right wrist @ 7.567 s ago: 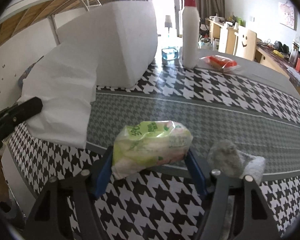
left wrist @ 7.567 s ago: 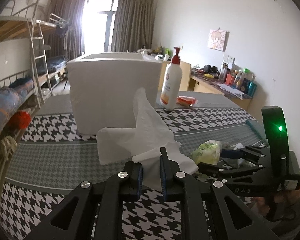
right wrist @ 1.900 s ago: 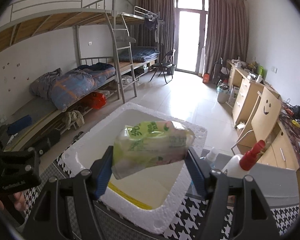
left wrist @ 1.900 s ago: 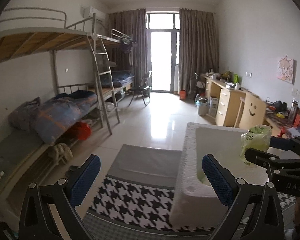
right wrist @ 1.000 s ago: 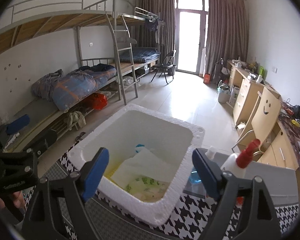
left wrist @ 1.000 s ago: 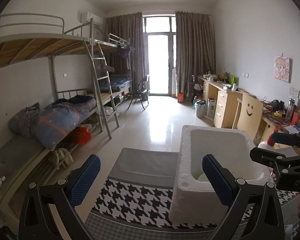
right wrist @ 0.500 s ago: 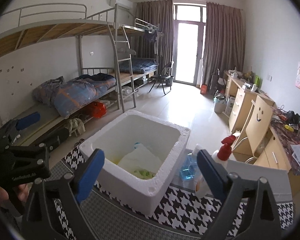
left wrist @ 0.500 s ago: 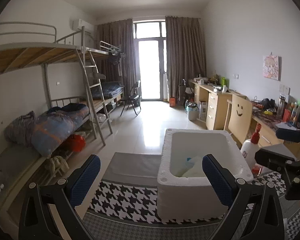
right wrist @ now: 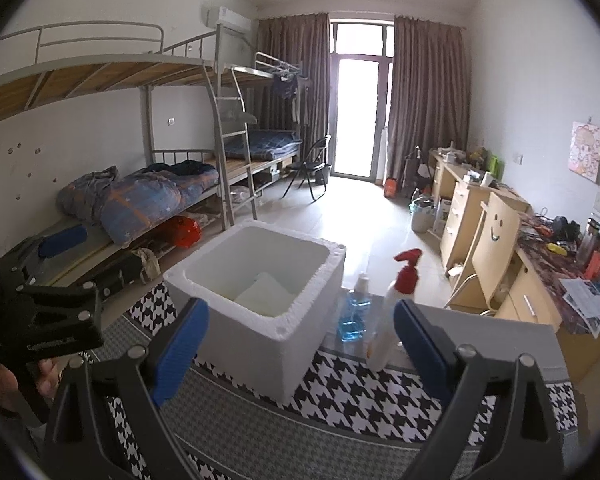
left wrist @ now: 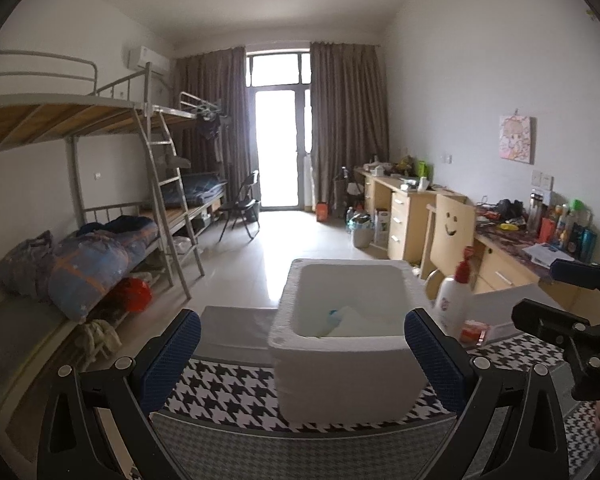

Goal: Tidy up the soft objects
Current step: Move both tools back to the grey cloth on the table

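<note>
A: Why does the white foam box (right wrist: 260, 300) sit at the far end of the table (right wrist: 260, 432), with its top open?

B: It looks like the collecting bin. White tissue (right wrist: 266, 294) lies inside on the bottom, so the soft things are already down in it, below the rim. The left view shows the same pale heap (left wrist: 356, 326) against the near wall of the box.

A: And the claws?

B: Both are empty. The left claw (left wrist: 300, 354) has its blue pads spread wide, with nothing between them; the box is simply seen through the gap. The right claw (right wrist: 300, 340) is spread just as wide, also pinching nothing.

A: Why are they held so high and off from the box?

B: Probably because the drop is done: neither touches the foam, and each hangs over the houndstooth cloth, clear of the rim.

A: The bottles?

B: The red-pump lotion bottle (right wrist: 392, 320) and the blue bottle (right wrist: 354, 316) stand upright just beside the box. They are hard, so they likely stay out.

A: Anything left?

B: No other soft item shows on the table in these views.
</note>
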### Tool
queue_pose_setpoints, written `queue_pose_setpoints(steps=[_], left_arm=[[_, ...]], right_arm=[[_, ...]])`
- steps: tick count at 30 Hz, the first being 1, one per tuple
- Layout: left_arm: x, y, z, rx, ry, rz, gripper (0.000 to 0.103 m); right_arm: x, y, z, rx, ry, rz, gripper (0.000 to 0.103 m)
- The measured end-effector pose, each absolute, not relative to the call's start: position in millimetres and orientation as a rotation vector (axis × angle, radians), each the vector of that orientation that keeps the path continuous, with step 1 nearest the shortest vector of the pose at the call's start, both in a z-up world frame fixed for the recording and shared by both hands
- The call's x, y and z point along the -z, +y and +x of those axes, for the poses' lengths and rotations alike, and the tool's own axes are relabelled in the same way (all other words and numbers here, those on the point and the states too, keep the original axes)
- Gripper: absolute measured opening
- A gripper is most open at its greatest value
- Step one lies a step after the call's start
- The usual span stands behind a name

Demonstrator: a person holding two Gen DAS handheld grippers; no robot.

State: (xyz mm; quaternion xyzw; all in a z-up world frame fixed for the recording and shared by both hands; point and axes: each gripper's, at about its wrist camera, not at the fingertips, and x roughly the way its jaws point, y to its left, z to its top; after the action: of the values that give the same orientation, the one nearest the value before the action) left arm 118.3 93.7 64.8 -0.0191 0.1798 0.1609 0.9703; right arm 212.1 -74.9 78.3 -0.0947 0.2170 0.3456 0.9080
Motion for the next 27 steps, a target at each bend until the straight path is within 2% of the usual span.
queue_pose_setpoints(steps=[27], left_arm=[[-67.8,31.2,78.9,-0.178,0.305,-0.016,0.102]], right_arm=[[-72.1,-146.8,162.9,-0.631,0.379,-0.140,0.096]])
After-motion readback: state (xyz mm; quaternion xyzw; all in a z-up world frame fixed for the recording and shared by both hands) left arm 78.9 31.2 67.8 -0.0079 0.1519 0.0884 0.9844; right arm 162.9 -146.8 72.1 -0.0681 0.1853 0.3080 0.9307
